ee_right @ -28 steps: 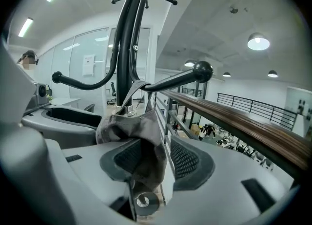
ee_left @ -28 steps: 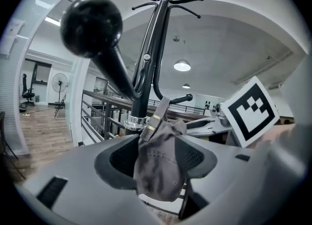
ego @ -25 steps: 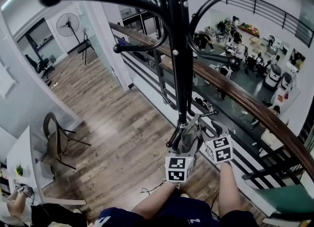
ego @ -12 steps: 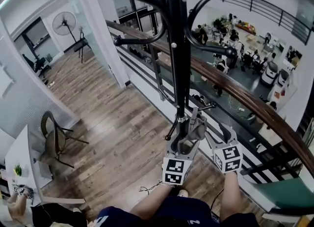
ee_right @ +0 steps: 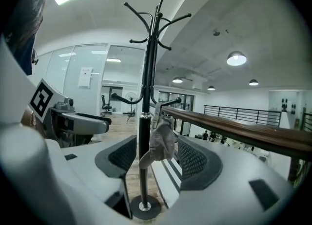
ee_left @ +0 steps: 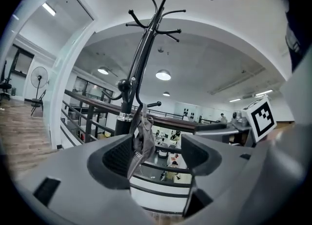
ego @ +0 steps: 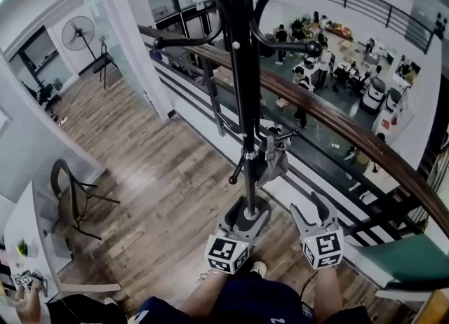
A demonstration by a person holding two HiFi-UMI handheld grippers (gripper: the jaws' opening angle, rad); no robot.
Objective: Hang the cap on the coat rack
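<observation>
- Now the cap (ego: pixel 273 165) hangs on a low hook (ego: pixel 284 133) of the rack (ego: pixel 238 70).
- It hangs limp and sits close to the rack's black middle.
- My left tongs (ego: pixel 249 212) have just been opening, and the jaws stand wide with nothing held.
- My right tongs (ego: pixel 309 209) have just been opening too, and they are wide and empty.
- Both tongs are apart from the cap.
- When I look along each pair of jaws, I see the cap in the gap but farther off, and no pad touches it.
- A wood rail (ego: pixel 337 123) runs behind the rack.
</observation>
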